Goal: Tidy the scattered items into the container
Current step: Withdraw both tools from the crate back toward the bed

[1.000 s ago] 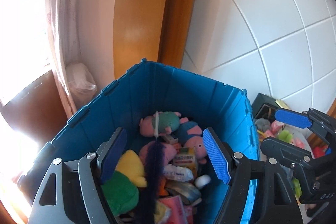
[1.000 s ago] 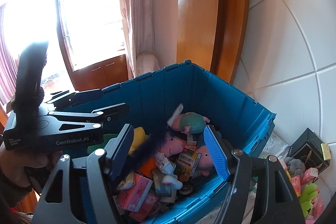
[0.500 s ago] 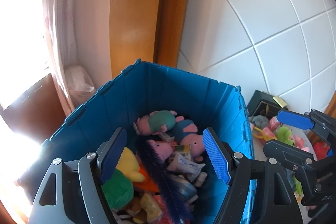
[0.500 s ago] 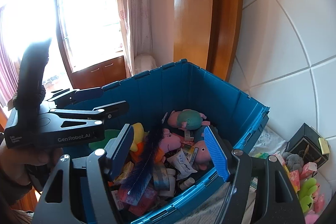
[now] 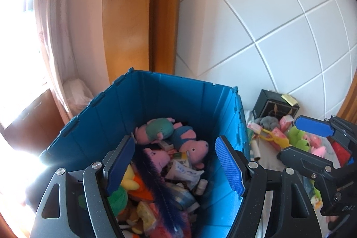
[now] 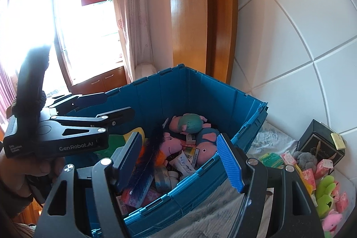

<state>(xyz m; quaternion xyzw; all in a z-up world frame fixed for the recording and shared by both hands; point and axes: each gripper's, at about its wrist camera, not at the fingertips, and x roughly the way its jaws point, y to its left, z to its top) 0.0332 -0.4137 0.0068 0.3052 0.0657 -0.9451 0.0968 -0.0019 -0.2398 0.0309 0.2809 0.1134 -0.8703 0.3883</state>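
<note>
Hovering over deep blue ribbed plastic crate (image 5: 156,104) by the tiled wall — holding three pink pig plushes and one dark fuzzy feather wand (image 5: 160,189). Left claw (image 5: 176,166) and right claw (image 6: 183,164) both gaping, pinching nothing.

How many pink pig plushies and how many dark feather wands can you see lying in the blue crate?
Pink pig plushies: 3
Dark feather wand: 1
Total of these in the blue crate: 4
</note>
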